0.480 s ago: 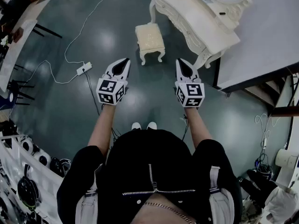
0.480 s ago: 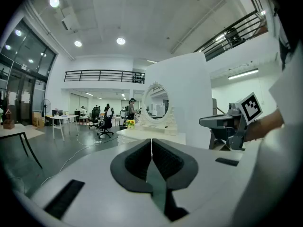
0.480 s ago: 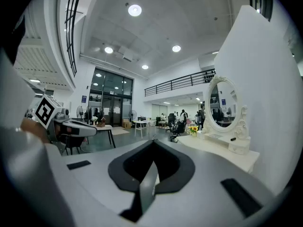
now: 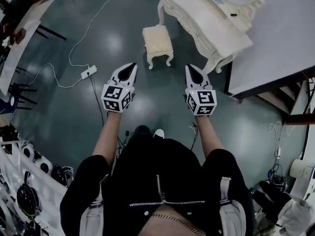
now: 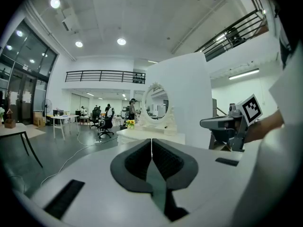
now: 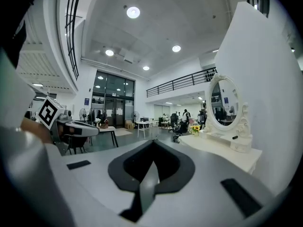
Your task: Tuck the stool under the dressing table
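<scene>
A cream upholstered stool stands on the dark floor, out in the open to the left of the white dressing table, not under it. My left gripper and right gripper are held side by side at waist height, short of the stool, both shut and holding nothing. In the left gripper view the left gripper points toward the dressing table and its oval mirror; the stool is hidden. In the right gripper view the right gripper has the dressing table to its right.
A white power strip with cables lies on the floor to the left. Dark-legged tables line the left side. A white partition wall stands behind the dressing table, stair steps at right. Equipment crowds the lower left.
One of the person's legs has swung forward and now hides one white shoe. Both grippers sit slightly lower in the head view. The stool and table have not moved.
</scene>
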